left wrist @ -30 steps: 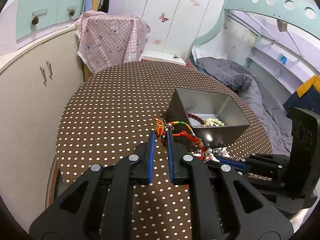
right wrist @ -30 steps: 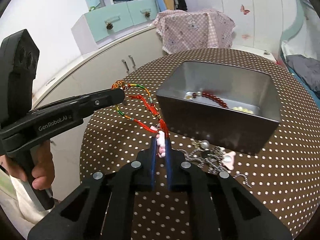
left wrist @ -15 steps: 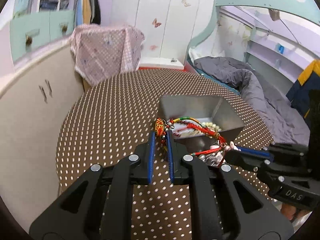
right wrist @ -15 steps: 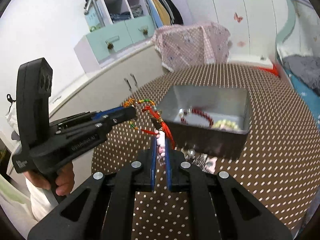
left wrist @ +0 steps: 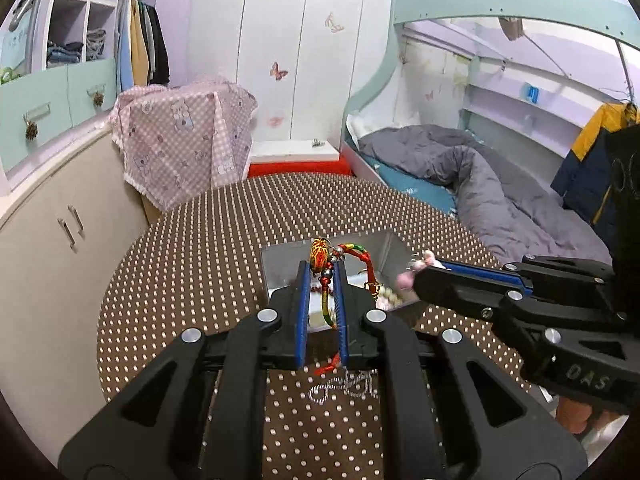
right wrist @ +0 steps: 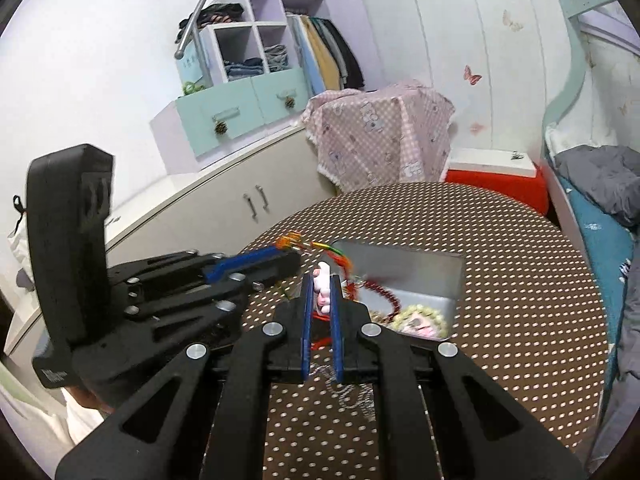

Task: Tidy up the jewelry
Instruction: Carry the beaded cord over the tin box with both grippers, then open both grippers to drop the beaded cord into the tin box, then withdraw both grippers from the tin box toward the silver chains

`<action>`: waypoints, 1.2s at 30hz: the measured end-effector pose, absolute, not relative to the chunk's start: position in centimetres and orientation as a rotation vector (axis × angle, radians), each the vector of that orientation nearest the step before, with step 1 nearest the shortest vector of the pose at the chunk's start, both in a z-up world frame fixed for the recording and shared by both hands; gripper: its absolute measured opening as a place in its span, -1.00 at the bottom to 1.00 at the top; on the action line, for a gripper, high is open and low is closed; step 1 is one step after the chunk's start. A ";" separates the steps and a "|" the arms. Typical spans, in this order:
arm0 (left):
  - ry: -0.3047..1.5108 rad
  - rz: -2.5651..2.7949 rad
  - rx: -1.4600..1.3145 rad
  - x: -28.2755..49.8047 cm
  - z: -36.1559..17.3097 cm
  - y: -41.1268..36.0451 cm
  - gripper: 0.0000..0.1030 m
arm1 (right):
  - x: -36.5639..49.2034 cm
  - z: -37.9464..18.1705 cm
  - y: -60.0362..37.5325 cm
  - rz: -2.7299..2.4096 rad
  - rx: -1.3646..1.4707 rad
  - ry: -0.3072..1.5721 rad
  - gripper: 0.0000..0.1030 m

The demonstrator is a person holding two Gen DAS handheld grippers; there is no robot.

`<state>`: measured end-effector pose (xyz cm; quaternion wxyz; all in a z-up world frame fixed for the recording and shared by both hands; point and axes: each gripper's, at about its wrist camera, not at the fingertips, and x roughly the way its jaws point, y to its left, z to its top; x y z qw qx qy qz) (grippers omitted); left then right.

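A colourful braided cord bracelet hangs between my two grippers, lifted over the open grey metal box. My left gripper is shut on its red-and-yellow knotted end. My right gripper is shut on its pink charm; this gripper also shows in the left wrist view. The box holds a dark red bead bracelet and a pale bead bracelet. A silver chain lies on the table in front of the box.
The round table has a brown polka-dot cloth. A beige cabinet stands to the left, a pink-covered stand behind, and a bed with a grey duvet to the right.
Both grippers have risen and moved forward with the cord bracelet, carrying it from in front of the box to above its opening. The silver chain stayed on the table.
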<state>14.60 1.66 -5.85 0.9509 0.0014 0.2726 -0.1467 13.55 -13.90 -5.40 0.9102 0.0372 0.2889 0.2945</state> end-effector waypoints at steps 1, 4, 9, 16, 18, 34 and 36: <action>0.545 -0.296 0.004 14.6 -5.5 1.7 -0.77 | 13.6 -5.3 -14.1 0.602 0.079 0.592 -0.88; 0.515 -0.293 0.010 14.8 -4.5 1.6 -0.77 | 14.2 -4.7 -14.6 0.582 0.075 0.576 -0.88; 0.479 -0.282 0.013 15.5 -3.2 1.4 -0.77 | 15.5 -4.1 -15.1 0.553 0.055 0.562 -0.88; 0.512 -0.251 0.075 17.5 -4.8 0.2 -0.76 | 17.6 -5.9 -15.3 0.538 0.063 0.613 -0.87; 0.545 -0.233 0.095 18.1 -5.8 -0.2 -0.76 | 18.1 -6.6 -15.4 0.542 0.078 0.644 -0.84; 0.596 -0.203 0.049 18.3 -6.9 1.6 0.47 | 18.5 -7.4 -17.4 0.443 0.100 0.655 0.22; 0.598 -0.199 0.046 18.2 -6.9 1.8 0.47 | 18.2 -7.5 -17.4 0.442 0.100 0.657 0.27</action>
